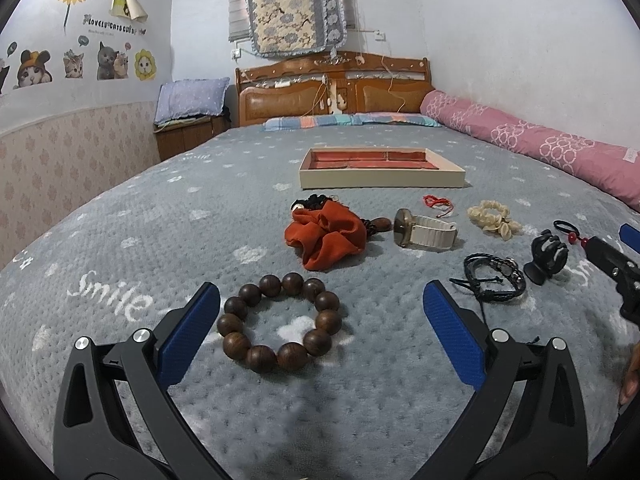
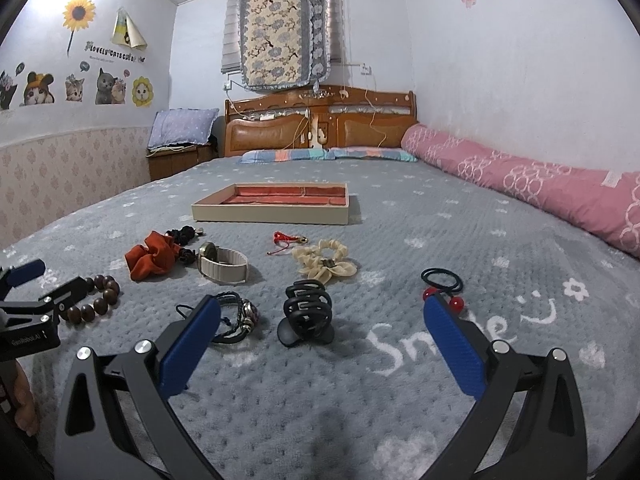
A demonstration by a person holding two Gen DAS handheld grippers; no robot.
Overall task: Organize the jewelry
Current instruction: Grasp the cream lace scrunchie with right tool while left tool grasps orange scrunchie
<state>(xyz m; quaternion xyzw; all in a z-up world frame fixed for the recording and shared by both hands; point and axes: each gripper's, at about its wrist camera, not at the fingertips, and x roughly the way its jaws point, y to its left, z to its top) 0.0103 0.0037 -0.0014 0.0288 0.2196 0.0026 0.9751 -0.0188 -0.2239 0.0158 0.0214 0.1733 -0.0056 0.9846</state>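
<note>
Left wrist view: left gripper [image 1: 321, 312] spread wide, holding nothing, its blue pads flanking a wooden bead bracelet [image 1: 279, 322] lying flat as a closed ring on the grey blanket [image 1: 120, 240]; beyond, orange scrunchie [image 1: 326, 238], white-strap watch [image 1: 425, 228] on its side with strap running rightward, and jewelry tray [image 1: 382, 167], long axis left to right, red-lined, open blanket on every side of it. Right wrist view: right gripper [image 2: 322, 322] likewise wide open and empty, black claw clip [image 2: 307, 318] standing between the pads, braided black bracelet [image 2: 238, 316] just beside the left pad, black hair tie with red balls [image 2: 442, 280] near the right pad, cream scrunchie [image 2: 325, 262] farther on; bare blanket to the right.
</note>
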